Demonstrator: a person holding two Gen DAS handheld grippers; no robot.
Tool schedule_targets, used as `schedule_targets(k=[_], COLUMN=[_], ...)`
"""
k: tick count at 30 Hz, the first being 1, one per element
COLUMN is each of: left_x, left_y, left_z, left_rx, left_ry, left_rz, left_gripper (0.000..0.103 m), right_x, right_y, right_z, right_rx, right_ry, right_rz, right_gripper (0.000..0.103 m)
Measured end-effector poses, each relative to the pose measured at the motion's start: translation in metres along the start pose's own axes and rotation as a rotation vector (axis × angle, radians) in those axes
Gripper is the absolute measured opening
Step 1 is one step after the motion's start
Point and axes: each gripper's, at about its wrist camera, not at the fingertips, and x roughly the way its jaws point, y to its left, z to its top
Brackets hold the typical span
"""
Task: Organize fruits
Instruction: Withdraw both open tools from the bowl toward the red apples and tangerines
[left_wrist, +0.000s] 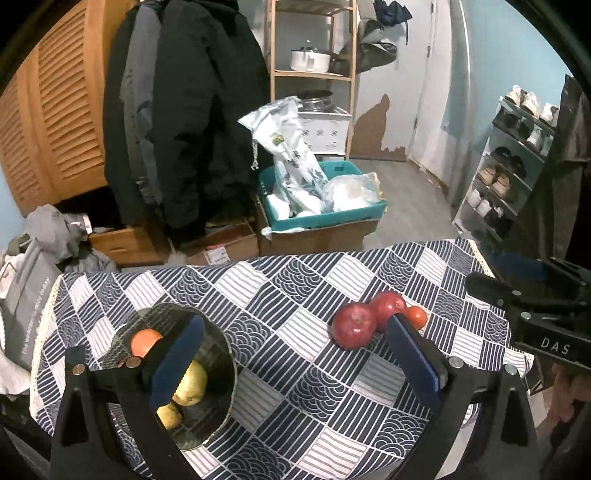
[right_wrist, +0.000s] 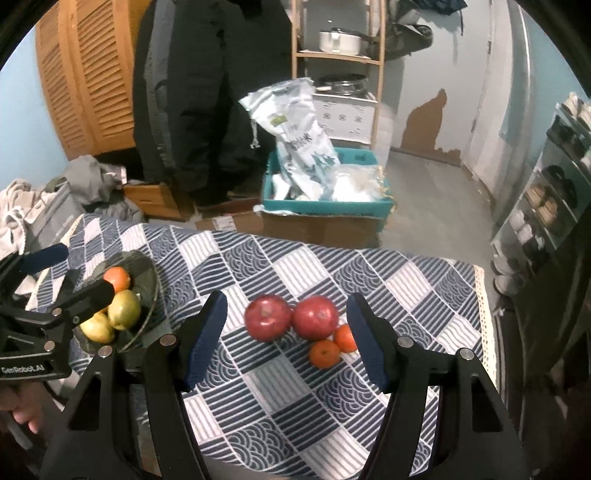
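Two red apples (right_wrist: 267, 316) (right_wrist: 316, 316) and two small oranges (right_wrist: 324, 353) (right_wrist: 345, 338) lie together on the patterned tablecloth (right_wrist: 280, 398). My right gripper (right_wrist: 287, 334) hangs open above and in front of them, nothing between its fingers. A dark glass bowl (left_wrist: 218, 365) at the left holds an orange (left_wrist: 144, 341) and two yellow-green pears (left_wrist: 192, 384). My left gripper (left_wrist: 295, 354) stands open, its left finger over the bowl, its right finger just in front of the apples (left_wrist: 352, 328). In the left wrist view one orange (left_wrist: 417, 316) shows behind the far apple.
The table's far edge drops to a floor with a teal crate (left_wrist: 325, 218) of bags on cardboard boxes. Dark coats (left_wrist: 184, 122) hang behind. A shoe rack (left_wrist: 506, 166) stands at the right, a grey bag and clothes (left_wrist: 33, 291) at the left.
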Motion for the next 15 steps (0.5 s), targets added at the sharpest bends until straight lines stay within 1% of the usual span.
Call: schedule_targets(k=[7,15], left_x=[0.018,0.049], left_y=[-0.014,-0.023], left_z=[0.0,-0.008], left_rx=[0.022,0.05], left_ry=[0.03,0.091], left_rz=[-0.02,-0.03], left_gripper=[0.1,0.1], right_x=[0.005,0.035], right_y=[-0.019,-0.037], right_z=[-0.008,-0.023], right_rx=[0.019,0.043], right_ry=[0.023,0.1], right_rz=[-0.023,-0.04], right_gripper=[0.068,0.068])
